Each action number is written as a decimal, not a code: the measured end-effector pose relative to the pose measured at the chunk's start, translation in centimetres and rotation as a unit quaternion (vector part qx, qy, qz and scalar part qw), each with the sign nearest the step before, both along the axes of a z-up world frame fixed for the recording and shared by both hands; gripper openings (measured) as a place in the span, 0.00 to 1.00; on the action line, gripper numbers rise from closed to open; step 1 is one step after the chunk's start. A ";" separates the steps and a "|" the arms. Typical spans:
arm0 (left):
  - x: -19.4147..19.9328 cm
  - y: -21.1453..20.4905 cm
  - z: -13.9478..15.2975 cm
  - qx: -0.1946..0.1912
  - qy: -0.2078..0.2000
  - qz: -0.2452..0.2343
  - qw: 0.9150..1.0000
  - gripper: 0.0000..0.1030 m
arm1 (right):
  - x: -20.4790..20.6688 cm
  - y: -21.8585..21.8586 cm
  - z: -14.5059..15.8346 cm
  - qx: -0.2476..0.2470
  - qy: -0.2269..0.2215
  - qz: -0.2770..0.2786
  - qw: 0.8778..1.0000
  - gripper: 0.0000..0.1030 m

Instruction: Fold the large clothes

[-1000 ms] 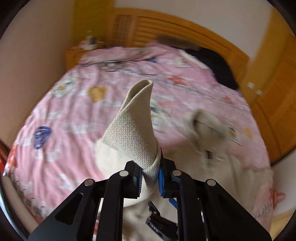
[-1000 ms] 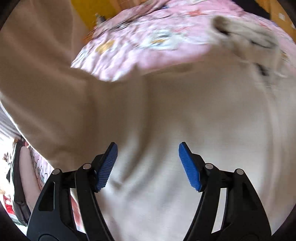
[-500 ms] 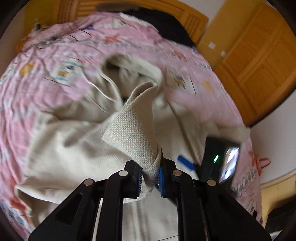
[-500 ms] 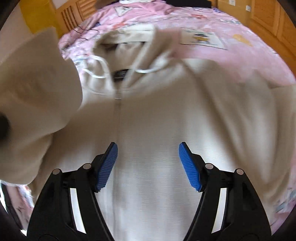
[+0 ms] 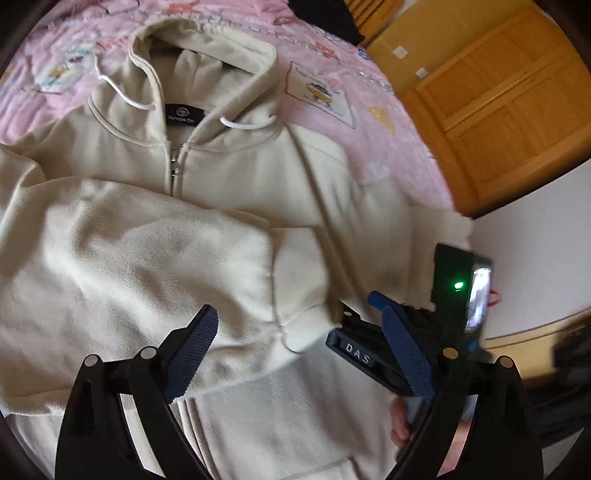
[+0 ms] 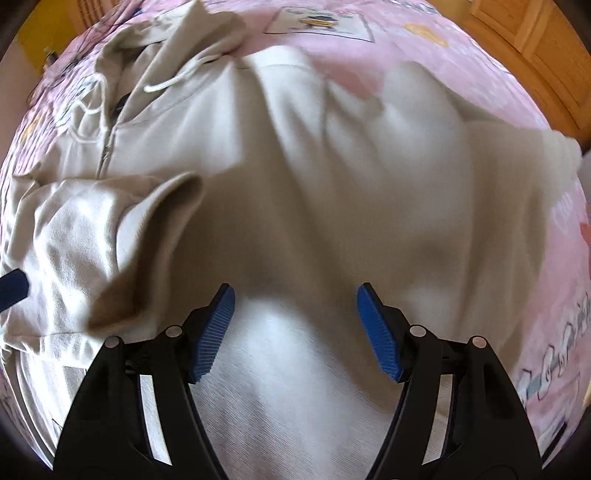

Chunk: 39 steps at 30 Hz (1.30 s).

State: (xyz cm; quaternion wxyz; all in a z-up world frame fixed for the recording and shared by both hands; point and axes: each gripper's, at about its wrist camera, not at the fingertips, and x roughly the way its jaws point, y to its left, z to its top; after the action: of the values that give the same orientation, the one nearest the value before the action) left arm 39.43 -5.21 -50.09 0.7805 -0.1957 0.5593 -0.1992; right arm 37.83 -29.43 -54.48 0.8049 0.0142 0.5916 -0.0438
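Note:
A cream zip-up hoodie (image 5: 236,173) lies face up on a pink bed, hood at the far side. Its left sleeve (image 5: 147,258) is folded across the chest, and the ribbed cuff (image 5: 299,280) lies just ahead of my left gripper (image 5: 306,350), which is open and empty above it. The other gripper's black body (image 5: 373,354) shows at the right in that view. In the right wrist view the hoodie (image 6: 332,184) fills the frame, with the folded sleeve's cuff (image 6: 155,236) at the left. My right gripper (image 6: 295,328) is open and empty over the hoodie's lower body.
The pink patterned bedspread (image 5: 332,96) surrounds the hoodie. A dark garment (image 5: 325,18) lies at the bed's far end. Wooden cabinet doors (image 5: 498,103) stand right of the bed. The bed's right edge (image 6: 565,295) is near the hoodie's right sleeve (image 6: 517,155).
My left gripper carried the sleeve cuff across the hoodie's chest, then opened and let it go. The cuff now lies on the body. My right gripper stayed open.

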 end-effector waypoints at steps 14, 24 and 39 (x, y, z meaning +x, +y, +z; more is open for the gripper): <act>0.9 16.9 4.7 0.246 -0.046 0.092 0.964 0.88 | 2.4 1.9 2.2 0.179 0.024 0.053 0.982 0.78; 2.5 25.2 -4.2 0.319 0.051 0.146 0.935 0.88 | 3.2 6.0 -1.7 0.136 0.083 0.112 0.981 0.19; 0.9 18.4 -3.2 0.259 0.040 0.142 0.954 0.88 | 0.3 -1.0 7.0 0.005 0.008 0.069 0.998 0.15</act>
State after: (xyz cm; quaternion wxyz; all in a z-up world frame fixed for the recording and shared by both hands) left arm 40.35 13.24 -53.24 0.8018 -0.0714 0.5888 0.0733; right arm 38.11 -30.45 -47.46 0.8010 -0.0235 0.5981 0.0148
